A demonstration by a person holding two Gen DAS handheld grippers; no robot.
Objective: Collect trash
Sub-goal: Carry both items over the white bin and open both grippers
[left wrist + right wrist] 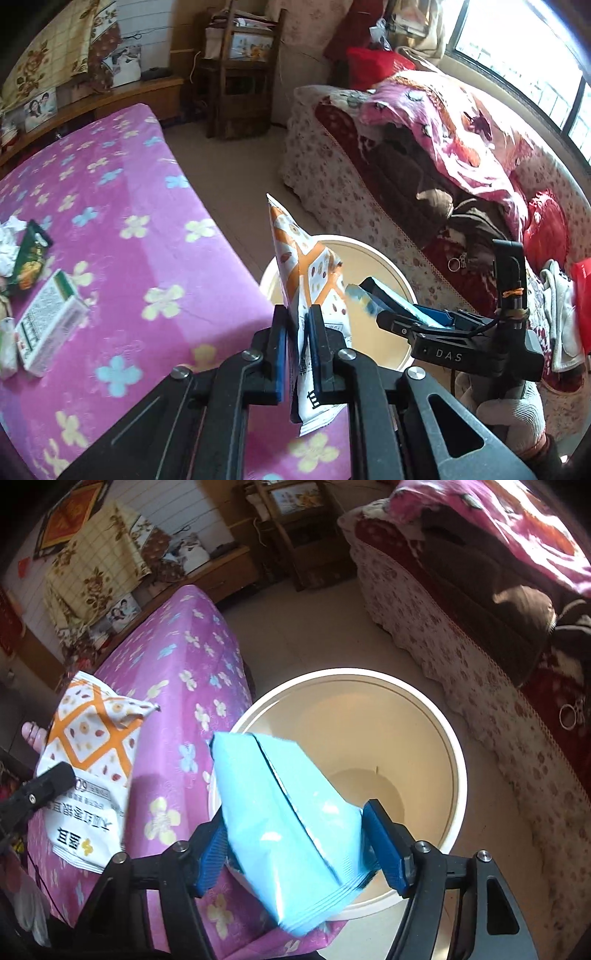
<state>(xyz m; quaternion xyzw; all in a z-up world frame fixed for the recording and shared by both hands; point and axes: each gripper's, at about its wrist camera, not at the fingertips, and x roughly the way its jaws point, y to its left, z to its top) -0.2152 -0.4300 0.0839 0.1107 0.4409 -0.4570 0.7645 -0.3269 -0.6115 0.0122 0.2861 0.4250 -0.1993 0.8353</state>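
An orange-and-white snack bag (306,266) stands upright between the blue pads of my left gripper (299,314), over the near edge of a cream bucket (388,266). The pads sit slightly apart with a thin gap beside the bag. In the right wrist view the same bag (92,738) hangs at the left beside one of the left fingers (55,777). My right gripper (291,823) is spread wide over the bucket (458,760). A light blue packet (280,805) lies tilted and blurred between its pads, not squeezed. The left wrist view shows that gripper (375,301) from the side.
The bucket stands on the floor between a table under a pink flowered cloth (129,184) and a sofa piled with clothes (443,166). On the cloth lie a green-and-white box (48,321), a dark green packet (31,254) and crumpled tissue (9,240). A gloved hand (509,406) holds the right gripper.
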